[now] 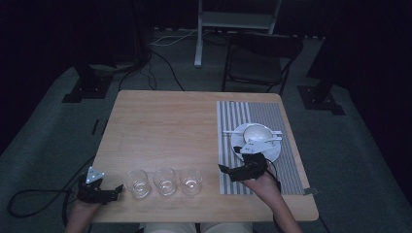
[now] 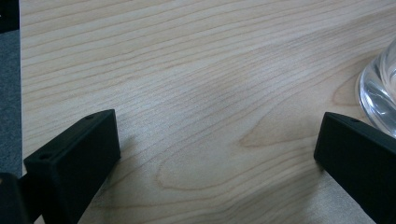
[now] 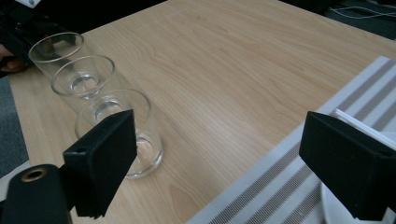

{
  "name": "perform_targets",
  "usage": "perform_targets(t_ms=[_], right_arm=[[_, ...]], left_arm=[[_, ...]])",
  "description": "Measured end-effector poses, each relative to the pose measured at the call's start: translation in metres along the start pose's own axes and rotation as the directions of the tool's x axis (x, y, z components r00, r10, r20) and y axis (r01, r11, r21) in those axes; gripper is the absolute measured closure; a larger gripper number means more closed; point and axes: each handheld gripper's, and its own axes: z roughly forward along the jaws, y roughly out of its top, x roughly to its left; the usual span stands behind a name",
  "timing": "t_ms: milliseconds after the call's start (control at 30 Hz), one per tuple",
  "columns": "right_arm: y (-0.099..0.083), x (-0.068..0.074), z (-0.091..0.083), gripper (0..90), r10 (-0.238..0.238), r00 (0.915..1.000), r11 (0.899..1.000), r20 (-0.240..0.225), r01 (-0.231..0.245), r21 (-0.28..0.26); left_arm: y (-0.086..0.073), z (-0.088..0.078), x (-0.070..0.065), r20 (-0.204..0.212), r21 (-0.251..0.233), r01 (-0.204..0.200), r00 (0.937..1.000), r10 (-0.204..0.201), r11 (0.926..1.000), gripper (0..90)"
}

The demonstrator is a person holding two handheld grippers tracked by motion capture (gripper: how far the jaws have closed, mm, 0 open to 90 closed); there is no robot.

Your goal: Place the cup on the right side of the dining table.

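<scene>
Overhead, plate (image 1: 272, 154) by right gripper (image 1: 224, 169) | gripper views: both grippers' jaws wide, empty; left gripper (image 1: 118, 188) beside glass (image 2: 379, 88)

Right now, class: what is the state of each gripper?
Left gripper: open, holding nothing, jaws spread over bare table beside the leftmost glass.
Right gripper: open, holding nothing, by the placemat edge.

A dim recording studio or lab rather than a home: a lone wooden table (image 1: 170, 126) stands on grey carpet (image 1: 43, 141), ringed by black curtains (image 1: 43, 29), loose cables (image 1: 160, 58), stand bases (image 1: 85, 90) and a folding chair (image 1: 257, 65).
</scene>
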Motion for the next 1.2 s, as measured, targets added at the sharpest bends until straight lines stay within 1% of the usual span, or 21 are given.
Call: perform_targets(t_ms=[133, 200, 233, 333, 400, 433, 533, 567, 600, 700, 800, 833, 900, 1067, 1100, 1200], right_arm=[[0.002, 0.008, 0.009, 10.9, -0.014, 0.9993, 1.000, -0.036, 0.014, 0.004], [0.003, 0.011, 0.012, 10.9, -0.019, 0.9989, 1.000, -0.043, 0.020, 0.006], [0.004, 0.016, 0.018, 10.9, -0.028, 0.9975, 1.000, -0.065, 0.028, 0.012], [0.006, 0.023, 0.026, 10.9, -0.038, 0.9950, 0.999, -0.092, 0.040, 0.022], [0.006, 0.025, 0.029, 10.9, -0.040, 0.9943, 0.999, -0.098, 0.043, 0.027], [0.007, 0.028, 0.034, 10.9, -0.042, 0.9920, 0.998, -0.119, 0.046, 0.031], [0.007, 0.033, 0.042, 10.9, -0.045, 0.9888, 0.998, -0.142, 0.051, 0.039], [0.007, 0.033, 0.042, 10.9, -0.045, 0.9888, 0.998, -0.142, 0.051, 0.039], [0.006, 0.036, 0.047, 10.8, -0.047, 0.9864, 0.997, -0.157, 0.055, 0.045], [0.005, 0.041, 0.054, 10.8, -0.051, 0.9819, 0.996, -0.182, 0.063, 0.058], [0.002, 0.046, 0.062, 10.8, -0.054, 0.9793, 0.995, -0.195, 0.071, 0.077], [0.002, 0.046, 0.062, 10.8, -0.054, 0.9793, 0.995, -0.195, 0.071, 0.077], [-0.001, 0.049, 0.068, 10.8, -0.053, 0.9765, 0.993, -0.209, 0.073, 0.092], [-0.004, 0.053, 0.077, 10.8, -0.054, 0.9740, 0.991, -0.220, 0.079, 0.105], [-0.004, 0.054, 0.079, 10.8, -0.056, 0.9748, 0.991, -0.216, 0.081, 0.109], [-0.005, 0.055, 0.082, 10.8, -0.056, 0.9735, 0.990, -0.221, 0.084, 0.115]], left_arm=[[0.000, 0.000, 0.000, 0.000, 0.000, 0.000, 1.0000, 0.000, 1.0000, 0.7], [0.000, 0.000, 0.000, 0.001, 0.000, -0.001, 1.0000, 0.001, 1.0000, 0.7], [0.000, 0.000, 0.000, 0.001, 0.000, -0.001, 1.0000, 0.001, 1.0000, 0.7], [0.000, 0.000, 0.000, 0.001, 0.000, -0.002, 1.0000, 0.002, 1.0000, 0.7], [0.000, 0.000, 0.000, 0.001, 0.000, -0.002, 1.0000, 0.002, 1.0000, 0.7], [0.000, 0.000, 0.000, 0.002, 0.000, -0.002, 1.0000, 0.002, 1.0000, 0.7], [0.000, 0.000, 0.000, 0.002, 0.001, -0.002, 1.0000, 0.002, 1.0000, 0.7], [0.000, 0.000, 0.000, 0.002, 0.001, -0.002, 1.0000, 0.002, 1.0000, 0.7], [0.000, 0.000, 0.000, 0.002, 0.000, -0.002, 1.0000, 0.002, 1.0000, 0.7], [0.000, 0.000, 0.000, 0.002, 0.001, -0.003, 1.0000, 0.003, 1.0000, 0.7], [0.000, 0.000, 0.000, 0.002, 0.001, -0.003, 1.0000, 0.003, 1.0000, 0.7], [0.000, 0.000, 0.000, 0.002, 0.001, -0.003, 1.0000, 0.003, 1.0000, 0.7], [0.000, 0.000, 0.000, 0.002, 0.001, -0.003, 1.0000, 0.003, 1.0000, 0.7], [0.000, 0.000, 0.000, 0.003, 0.001, -0.004, 1.0000, 0.004, 1.0000, 0.7], [0.000, 0.000, 0.000, 0.003, 0.001, -0.004, 1.0000, 0.004, 1.0000, 0.7], [0.000, 0.000, 0.000, 0.003, 0.001, -0.004, 1.0000, 0.004, 1.0000, 0.7]])
